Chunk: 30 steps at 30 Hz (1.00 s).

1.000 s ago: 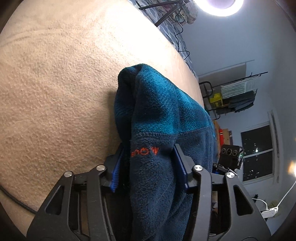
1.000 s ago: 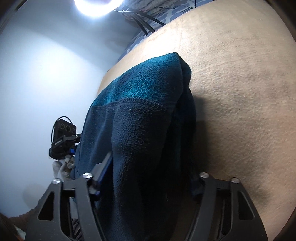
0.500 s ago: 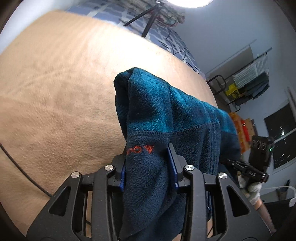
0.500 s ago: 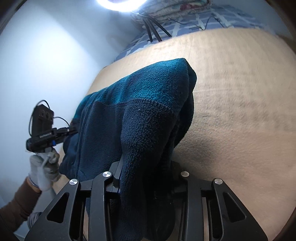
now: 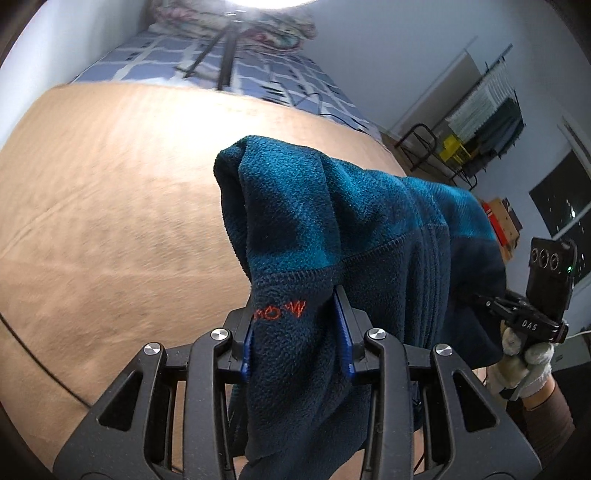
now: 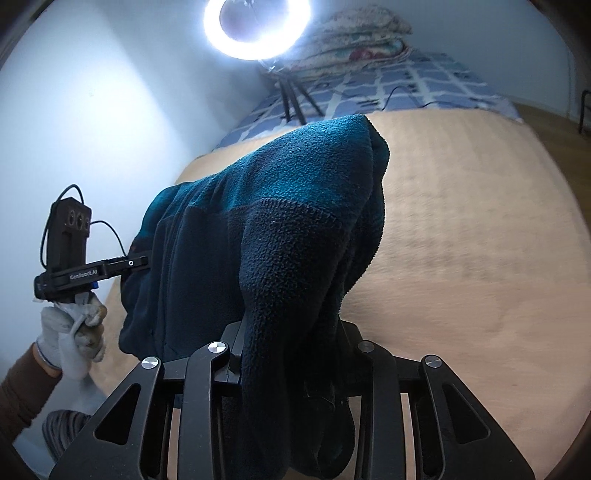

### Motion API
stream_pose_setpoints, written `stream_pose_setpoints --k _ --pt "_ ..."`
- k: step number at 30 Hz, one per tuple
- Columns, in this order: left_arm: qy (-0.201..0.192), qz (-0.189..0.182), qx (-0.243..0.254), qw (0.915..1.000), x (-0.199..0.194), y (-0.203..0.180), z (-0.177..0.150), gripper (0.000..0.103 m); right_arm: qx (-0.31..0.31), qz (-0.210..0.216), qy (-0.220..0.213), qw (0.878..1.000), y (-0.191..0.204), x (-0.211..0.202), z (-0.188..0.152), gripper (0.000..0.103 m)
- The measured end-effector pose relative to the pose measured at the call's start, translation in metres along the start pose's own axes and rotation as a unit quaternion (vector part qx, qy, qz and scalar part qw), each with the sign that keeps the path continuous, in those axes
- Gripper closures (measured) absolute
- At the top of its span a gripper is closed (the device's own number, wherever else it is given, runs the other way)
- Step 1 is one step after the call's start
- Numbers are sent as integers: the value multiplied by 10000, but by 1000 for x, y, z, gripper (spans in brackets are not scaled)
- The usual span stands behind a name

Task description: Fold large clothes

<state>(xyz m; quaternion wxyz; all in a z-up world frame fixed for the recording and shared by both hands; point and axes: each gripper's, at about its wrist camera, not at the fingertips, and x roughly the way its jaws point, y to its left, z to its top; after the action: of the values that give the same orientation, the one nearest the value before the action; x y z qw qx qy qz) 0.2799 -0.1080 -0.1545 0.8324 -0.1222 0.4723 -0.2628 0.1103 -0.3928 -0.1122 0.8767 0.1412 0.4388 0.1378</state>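
Note:
A fleece garment (image 5: 332, 229), teal above and navy below with an orange logo, hangs between both grippers above a tan blanket (image 5: 110, 206). My left gripper (image 5: 295, 328) is shut on a navy edge of the fleece by the logo. My right gripper (image 6: 291, 332) is shut on the other navy edge of the fleece (image 6: 295, 206); its fingertips are hidden by the cloth. Each gripper shows in the other's view: the right one (image 5: 532, 314) at the right edge, the left one (image 6: 85, 273) at the left edge. The fleece spans the gap between them.
The tan blanket (image 6: 480, 240) covers the near part of a bed. A blue checked sheet (image 5: 258, 74), a tripod with a ring light (image 6: 255, 29) and folded quilts (image 6: 362, 37) lie beyond. A clothes rack (image 5: 491, 110) and boxes stand at the right. A black cable (image 5: 33, 354) crosses the blanket.
Both grippers have lifted and tilted up with the fleece held; more of the far bed, ring light and room shows. The jaws have closed tighter on the cloth.

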Motion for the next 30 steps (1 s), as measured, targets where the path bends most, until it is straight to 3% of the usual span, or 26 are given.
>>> stream_pose_setpoints --k 13,30 --pt "-56 -109 676 9976 58 -99 55 70 265 -578 -472 9969 -71 -47 32 73" --pt "-462 -229 970 9940 159 -154 142 71 367 -1337 -754 9875 -149 -36 113 74"
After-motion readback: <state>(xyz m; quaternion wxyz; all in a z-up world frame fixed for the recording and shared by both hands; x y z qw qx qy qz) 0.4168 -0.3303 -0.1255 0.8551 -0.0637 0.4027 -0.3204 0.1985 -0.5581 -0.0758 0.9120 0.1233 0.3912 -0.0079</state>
